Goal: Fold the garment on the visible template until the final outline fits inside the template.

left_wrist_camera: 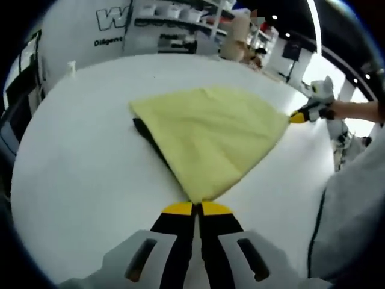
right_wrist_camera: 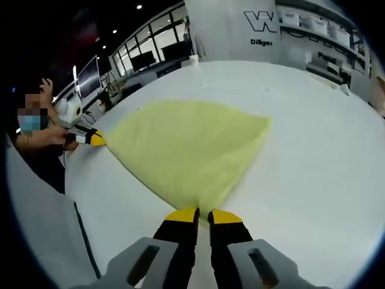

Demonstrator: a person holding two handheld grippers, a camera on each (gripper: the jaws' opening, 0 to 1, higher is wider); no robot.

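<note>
Left gripper view. A broad white tabletop (left_wrist_camera: 78, 156) carries the work; behind it stands a white wall panel with dark lettering (left_wrist_camera: 111, 21) and open shelving holding pale containers (left_wrist_camera: 174, 18). A ceiling light strip (left_wrist_camera: 313, 18) crosses the upper right. The pale yellow cloth garment (left_wrist_camera: 207, 135) lies spread on the tabletop near its middle, stretched into a fan that narrows to two pinched corners. A dark flat edge, possibly the template (left_wrist_camera: 150, 141), shows beneath the garment's left border; its full outline is hidden. The left gripper (left_wrist_camera: 197, 208), with yellow-tipped black jaws, has its jaws nearly together, clamped on the near corner of the garment. At far right the right gripper (left_wrist_camera: 298, 117) holds the opposite corner, a person's hand (left_wrist_camera: 346, 109) behind it.

Right gripper view. Dark windows (right_wrist_camera: 150, 51) line the room at upper left. The garment (right_wrist_camera: 186, 147) lies taut between both grippers. The left gripper (right_wrist_camera: 96, 138) pinches its far left corner; the right gripper (right_wrist_camera: 203, 214), jaws narrowly set, grips the near corner.
</note>
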